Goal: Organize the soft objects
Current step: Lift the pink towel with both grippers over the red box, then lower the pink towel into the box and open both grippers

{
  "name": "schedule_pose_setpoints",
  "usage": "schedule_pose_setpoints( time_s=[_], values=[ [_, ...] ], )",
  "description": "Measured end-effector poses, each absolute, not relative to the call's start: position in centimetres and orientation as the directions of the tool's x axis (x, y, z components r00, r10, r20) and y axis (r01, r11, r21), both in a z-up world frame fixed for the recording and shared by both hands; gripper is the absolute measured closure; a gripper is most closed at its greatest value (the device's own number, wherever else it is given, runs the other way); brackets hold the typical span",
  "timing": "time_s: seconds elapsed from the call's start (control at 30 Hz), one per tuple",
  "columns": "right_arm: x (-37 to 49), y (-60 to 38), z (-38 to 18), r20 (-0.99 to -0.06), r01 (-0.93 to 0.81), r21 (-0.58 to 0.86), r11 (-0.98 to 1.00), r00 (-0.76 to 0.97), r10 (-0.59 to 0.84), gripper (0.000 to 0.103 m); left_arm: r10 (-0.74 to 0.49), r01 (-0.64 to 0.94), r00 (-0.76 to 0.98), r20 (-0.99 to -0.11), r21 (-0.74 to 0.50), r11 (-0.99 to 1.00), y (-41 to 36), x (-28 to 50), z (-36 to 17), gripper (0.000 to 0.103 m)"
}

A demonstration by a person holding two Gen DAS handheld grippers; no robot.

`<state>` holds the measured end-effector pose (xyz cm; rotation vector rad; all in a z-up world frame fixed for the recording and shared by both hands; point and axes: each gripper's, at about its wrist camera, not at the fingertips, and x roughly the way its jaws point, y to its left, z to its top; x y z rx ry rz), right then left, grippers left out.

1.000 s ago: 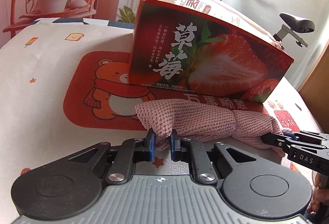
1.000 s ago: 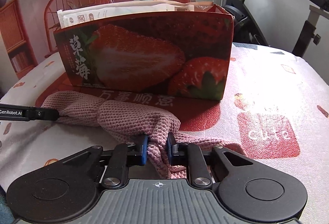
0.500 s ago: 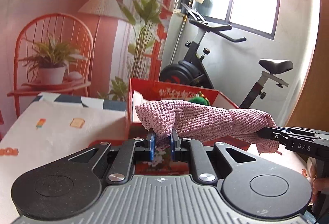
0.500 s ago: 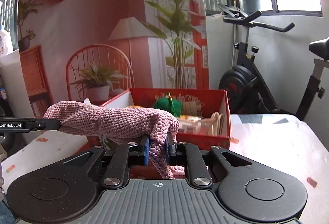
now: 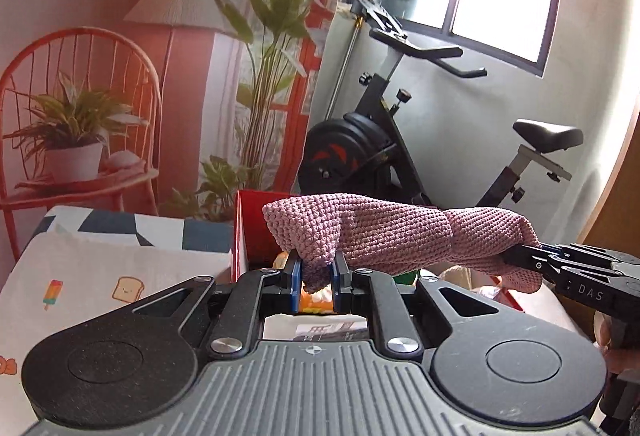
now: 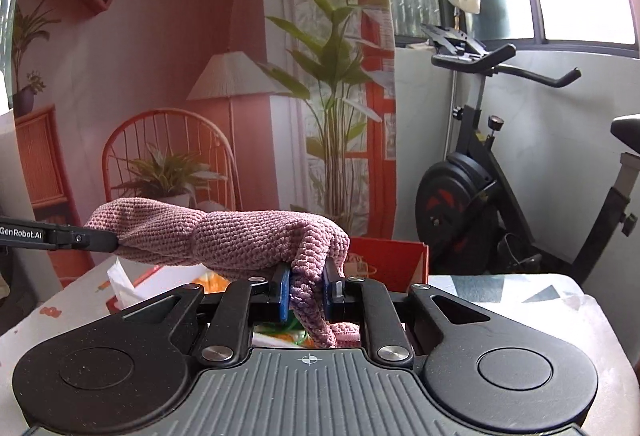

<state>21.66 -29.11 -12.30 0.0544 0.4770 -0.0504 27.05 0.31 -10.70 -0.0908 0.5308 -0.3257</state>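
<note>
Since a second ago: pink knitted cloth [image 5: 400, 236] lifted off counter [image 5: 100, 276], now level with red box [image 5: 240, 232] top, box seen from above its rim. Left tool [image 5: 316, 278]: clamped narrow on cloth's left end. Cloth stretched level in air between tools, over box opening. Right tool [image 6: 306, 290]: clamped narrow on cloth's right end, tail hanging below pads.

Knitted cloth [image 5: 396, 236] above box [image 5: 240, 232], exercise bike [image 5: 384, 140] behind.

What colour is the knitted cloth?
The knitted cloth is dusty pink, clearest in the left wrist view.
</note>
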Motion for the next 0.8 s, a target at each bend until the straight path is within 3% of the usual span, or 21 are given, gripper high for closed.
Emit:
schedule_pose_setpoints(
  time_s=[0.23,0.57,0.63,0.7,0.8],
  values=[
    [24.5,-29.7,-15.8,-0.582,0.062,0.066,0.996,0.813,-0.012,0.088,-0.325,0.32,0.745,-0.583,-0.115,0.94,0.1,29.5,-13.0,0.087],
    [29.4,-31.6,-17.5,-0.639,0.165,0.093,0.982,0.767,-0.069,0.083,-0.287,0.272,0.74,-0.608,-0.119,0.955,-0.7,33.0,-13.5,0.083],
    [29.7,-31.8,-17.4,-0.645,0.178,0.111,0.978,0.761,-0.065,0.078,-0.292,0.268,0.739,-0.607,-0.134,0.954,-0.6,33.0,-13.4,0.079],
    [29.5,-31.7,-17.3,-0.648,0.173,0.108,0.979,0.759,-0.063,0.074,-0.299,0.282,0.747,-0.594,-0.124,0.951,-0.5,32.4,-13.2,0.055],
    [28.6,-31.3,-17.0,-0.646,0.164,0.088,0.983,0.76,-0.069,0.053,-0.3,0.293,0.764,-0.572,-0.107,0.95,-0.5,31.5,-12.6,0.033]
  ],
)
